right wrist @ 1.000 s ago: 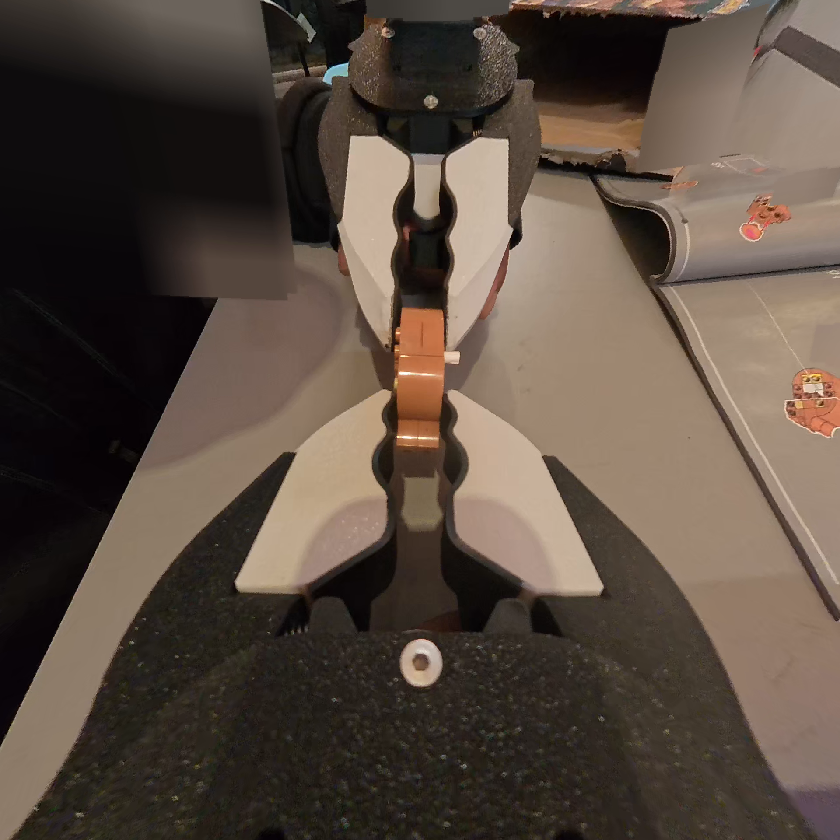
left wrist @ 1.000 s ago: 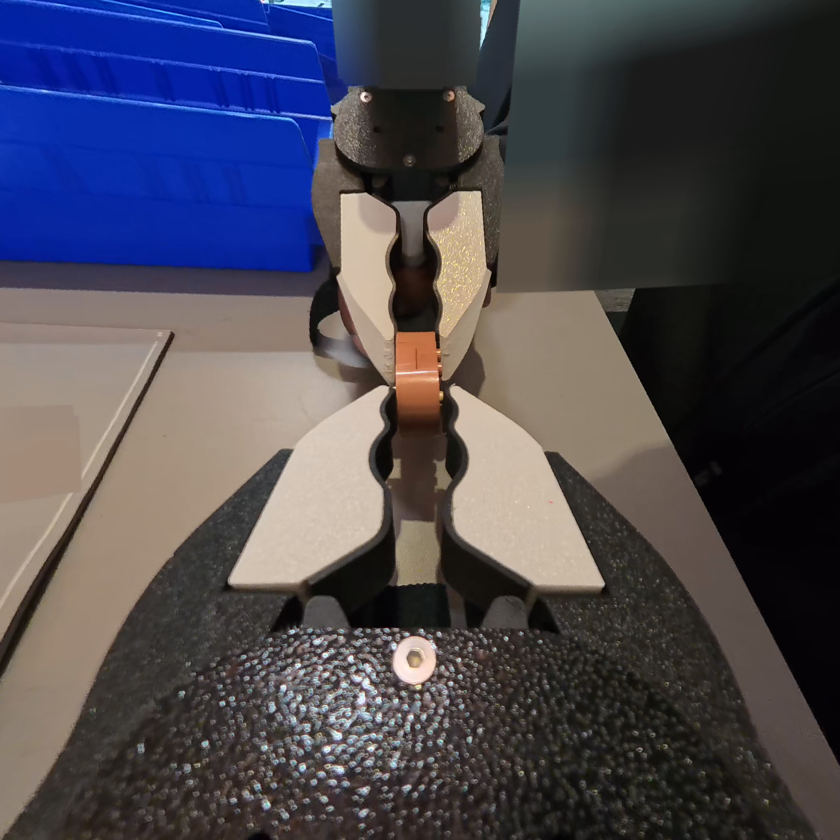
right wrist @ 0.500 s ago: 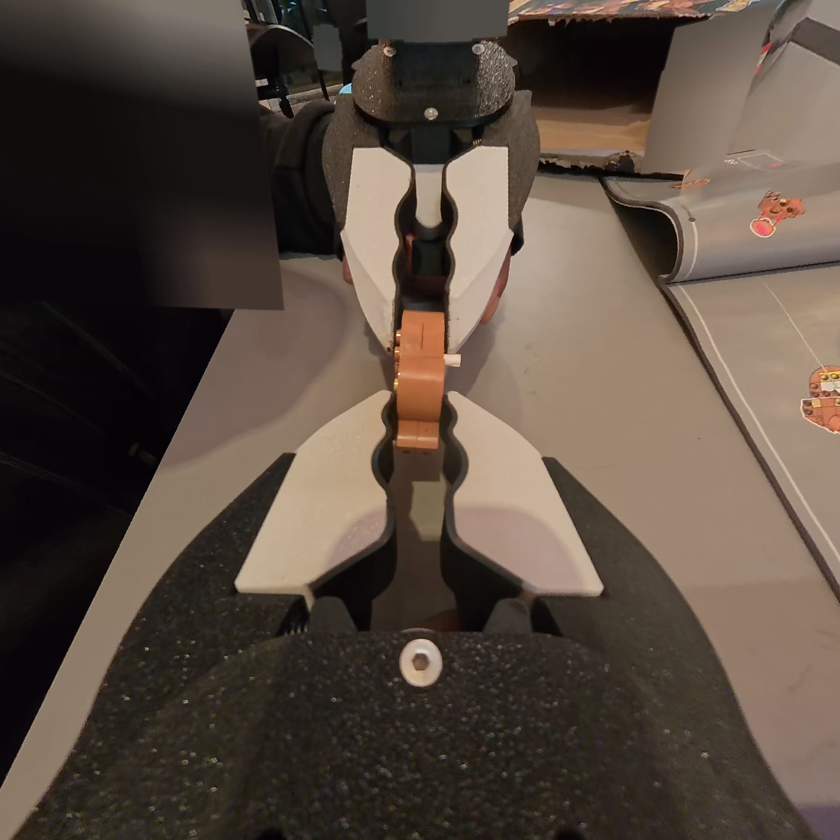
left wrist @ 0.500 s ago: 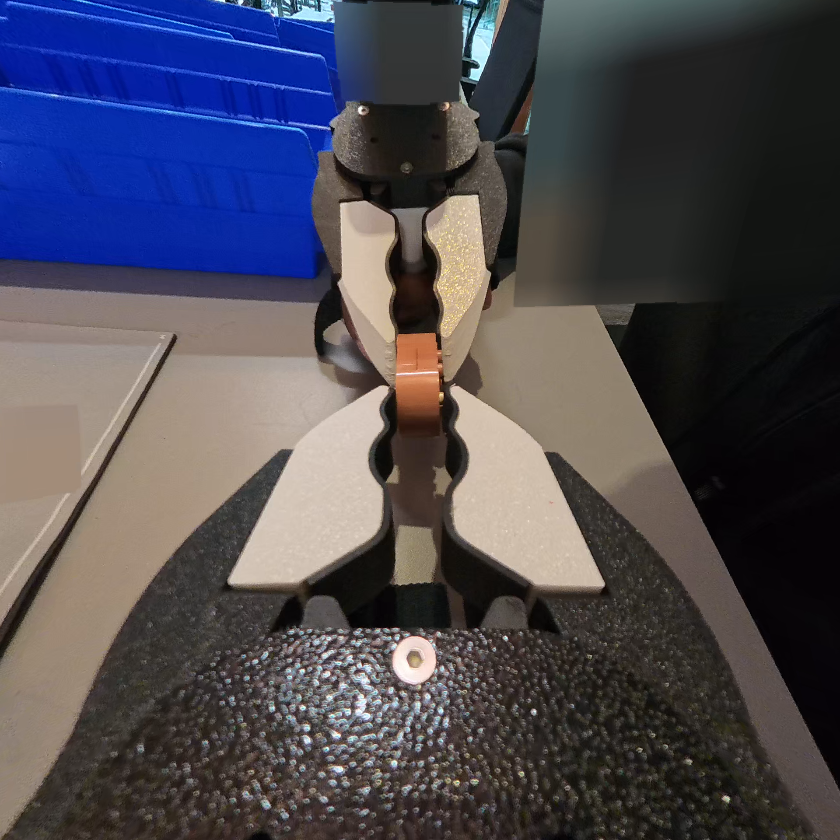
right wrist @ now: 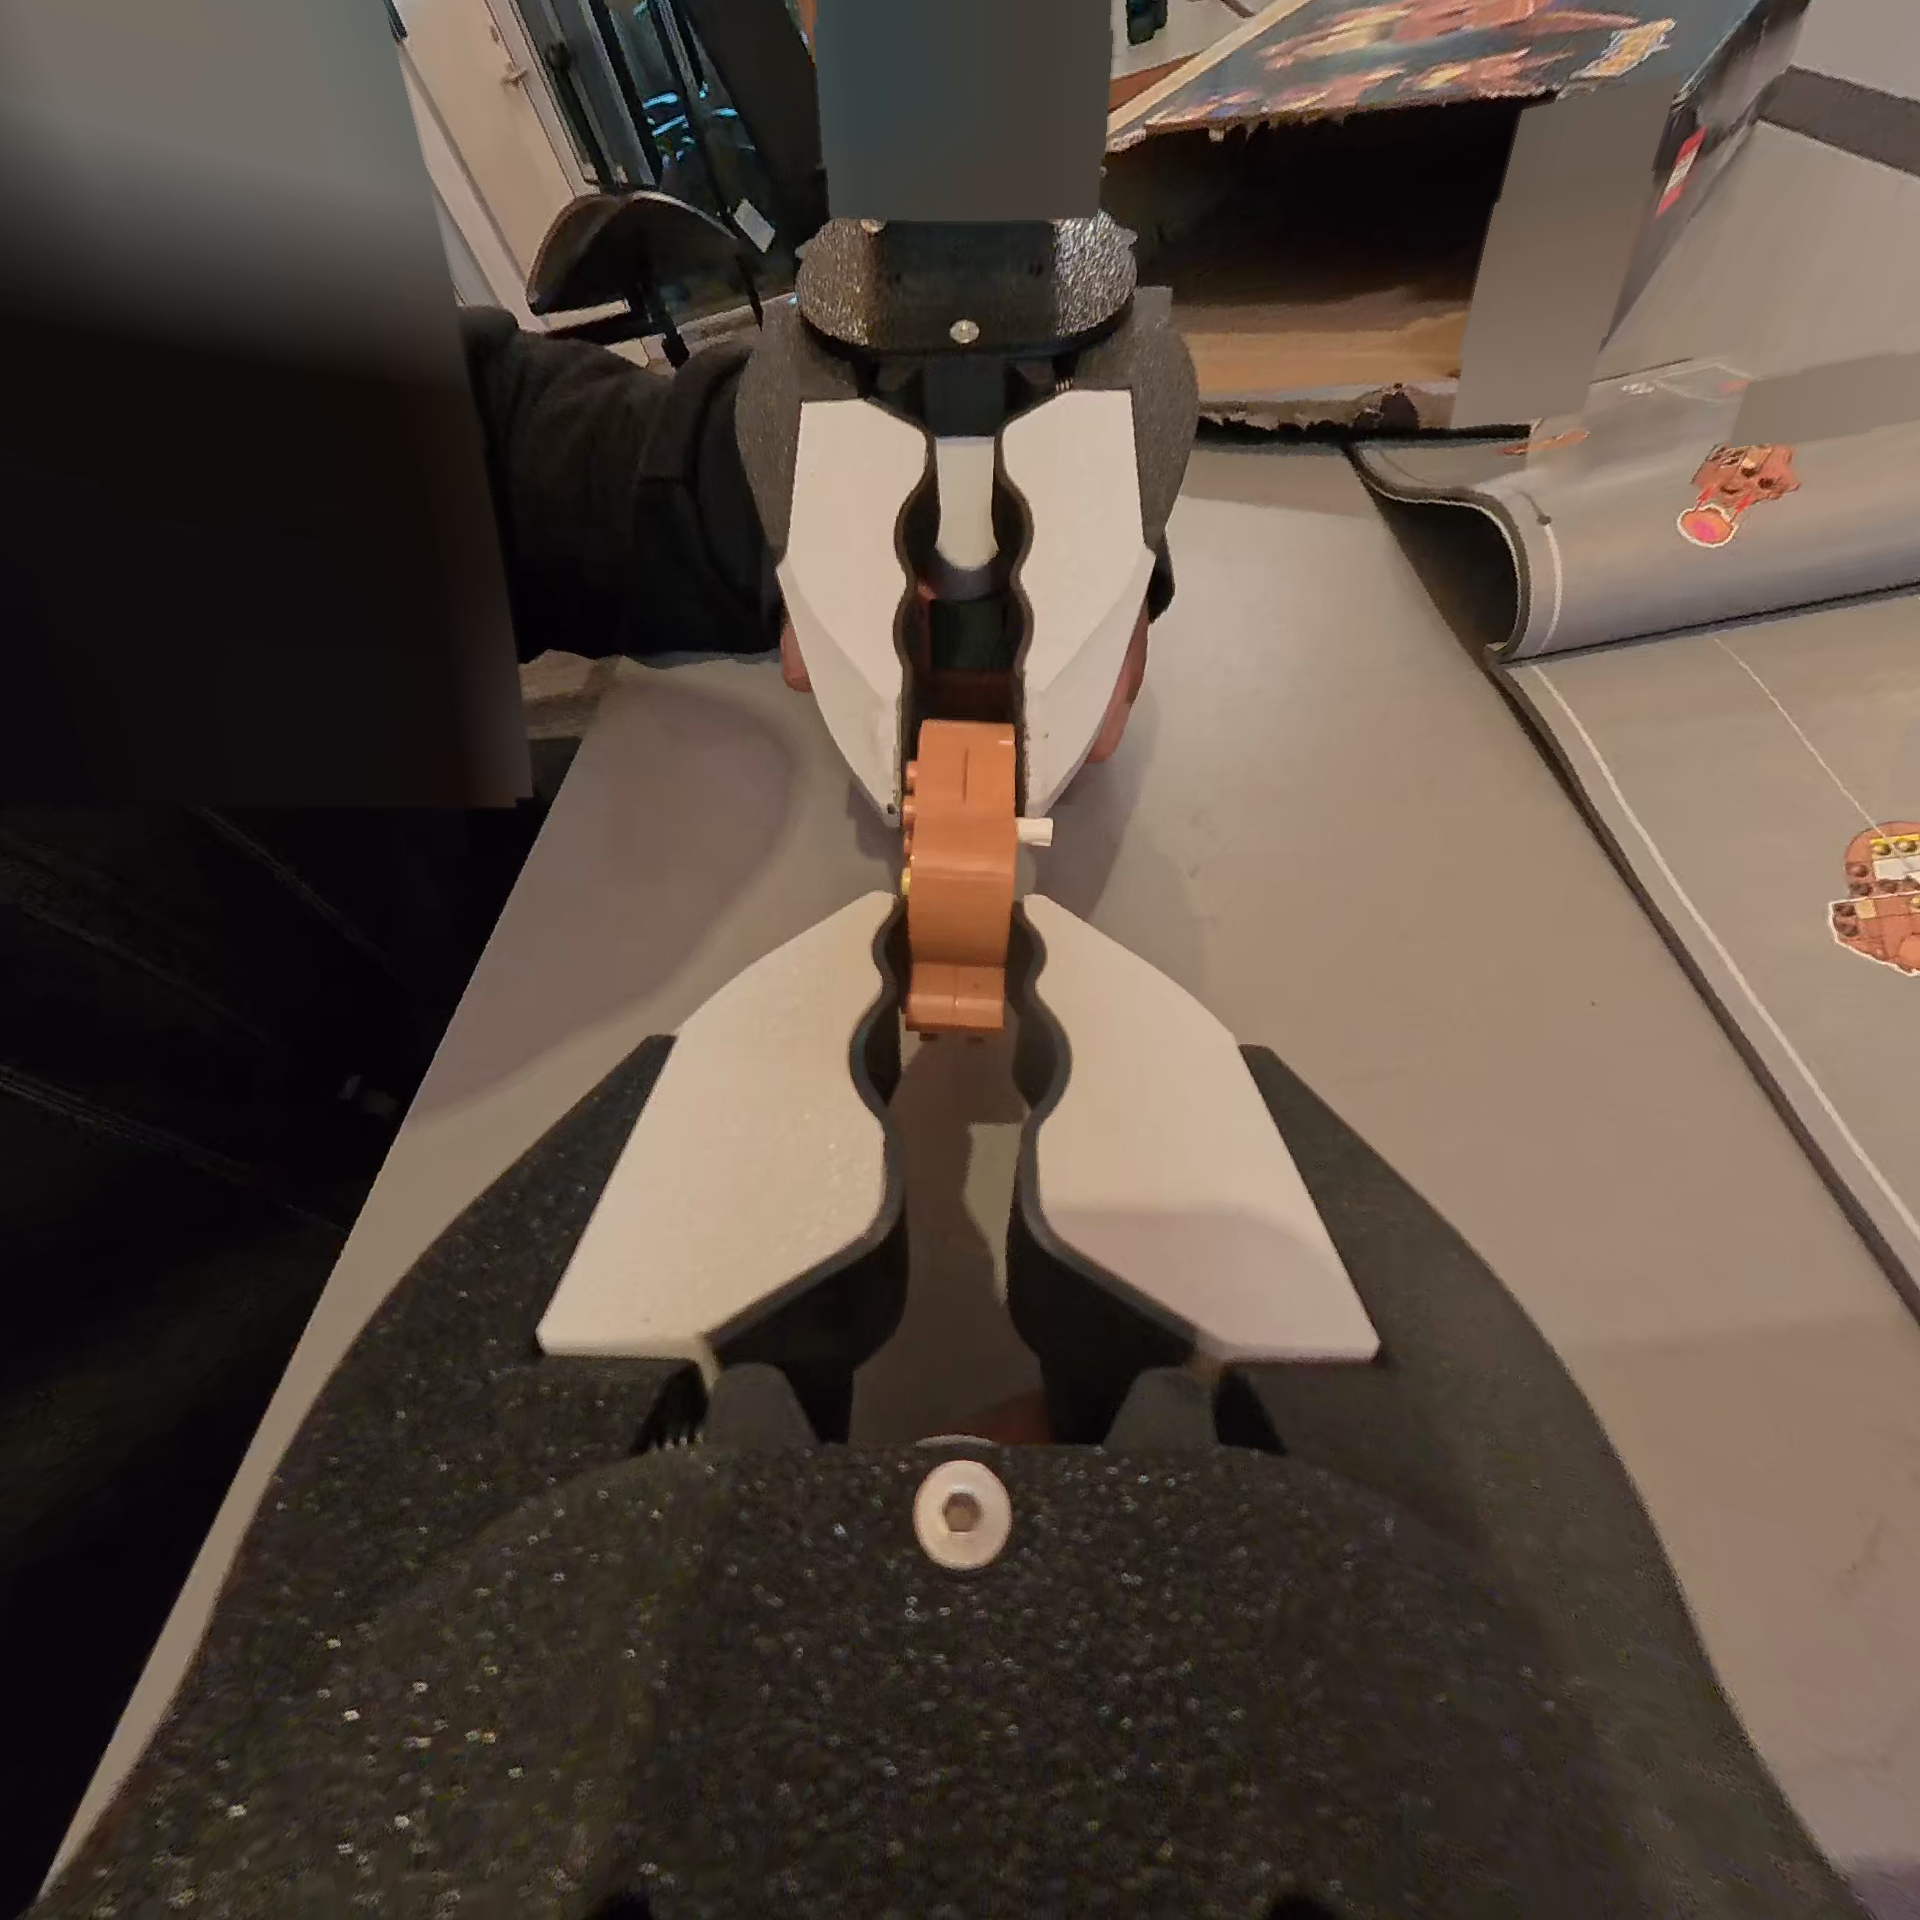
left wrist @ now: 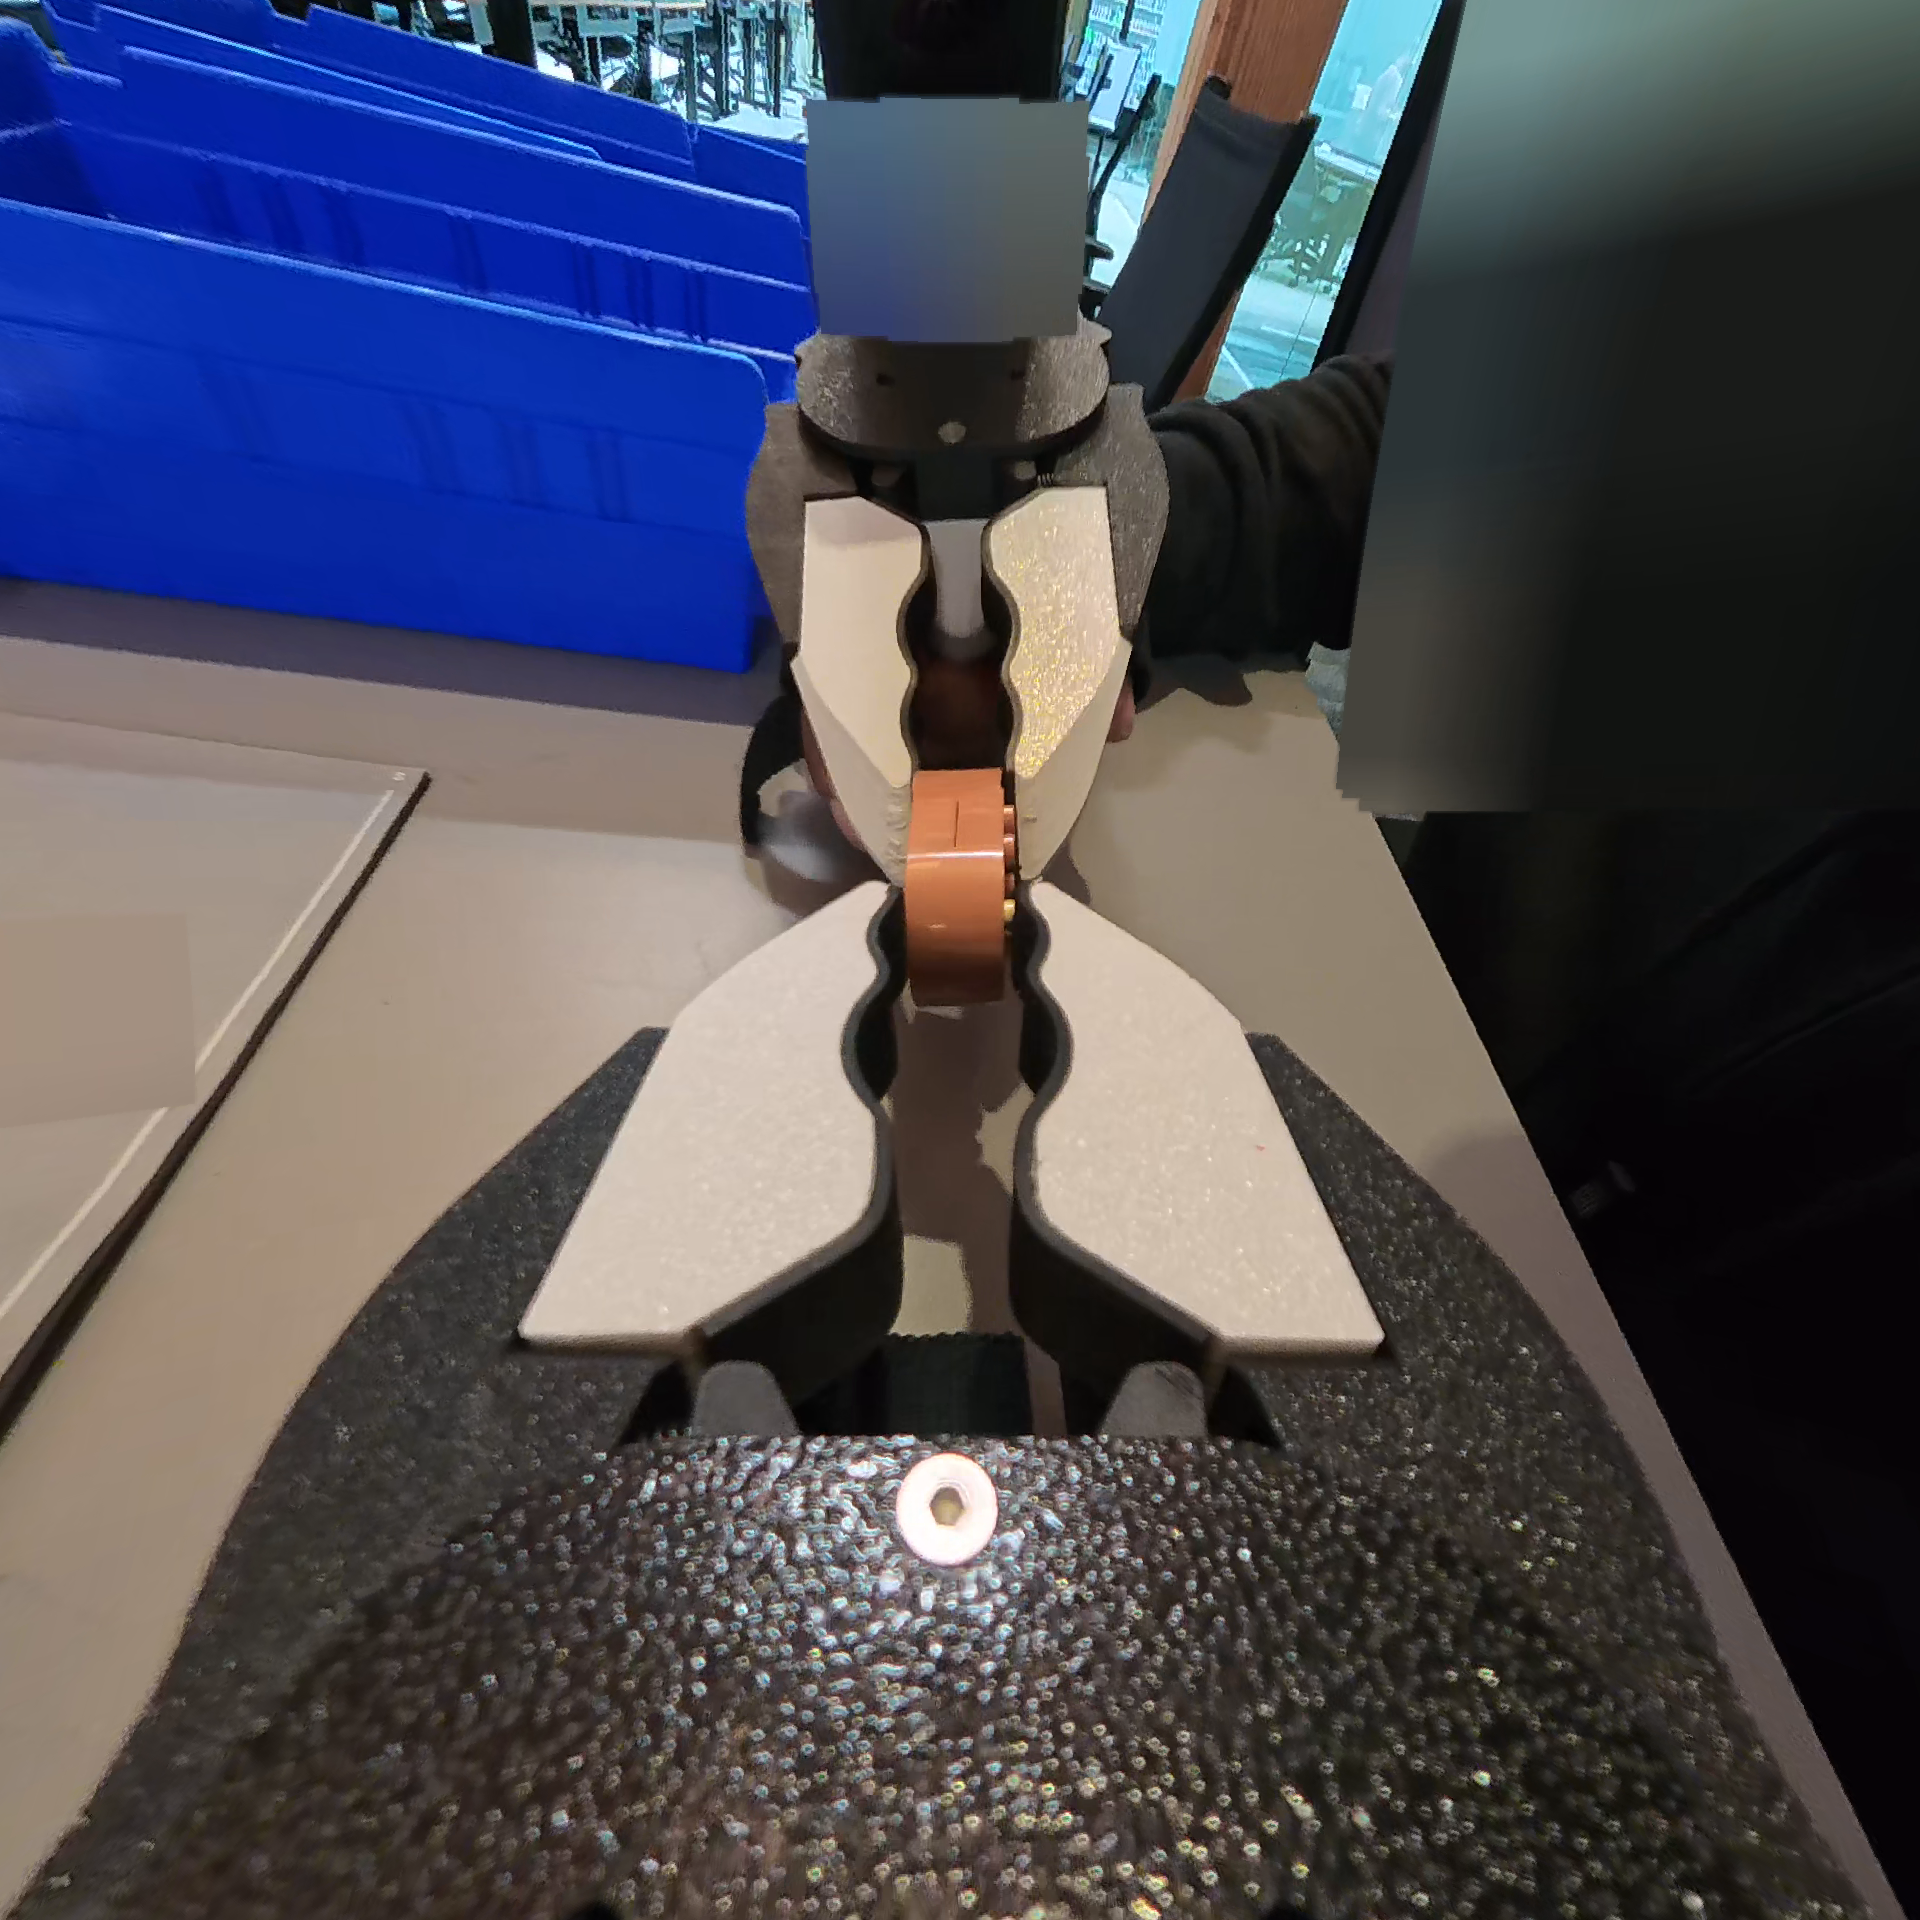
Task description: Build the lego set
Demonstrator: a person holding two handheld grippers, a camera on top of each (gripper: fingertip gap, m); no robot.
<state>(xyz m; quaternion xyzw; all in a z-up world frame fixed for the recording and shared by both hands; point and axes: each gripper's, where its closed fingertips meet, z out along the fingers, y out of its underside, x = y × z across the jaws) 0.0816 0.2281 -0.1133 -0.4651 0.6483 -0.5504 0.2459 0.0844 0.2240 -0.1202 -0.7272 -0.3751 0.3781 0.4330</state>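
Between the two facing grippers, a brown toy-brick assembly point(left wrist: 954, 902) spans tip to tip, long axis along both; left gripper point(left wrist: 956, 935) and right gripper point(right wrist: 954, 961) each clamp one end above the grey table point(right wrist: 1299, 935).

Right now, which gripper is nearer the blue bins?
Left. The left gripper faces the right gripper over one shared brown brick piece; the blue bins stand just left of it, unseen from the right gripper's view.

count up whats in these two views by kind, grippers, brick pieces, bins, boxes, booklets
grippers: 2, left gripper and right gripper, both clamped on one piece from opposite ends
brown brick assembly: 1
blue bins: at least 3, stacked in rows
torn cardboard box: 1
open instruction booklet: 1
total: at least 8
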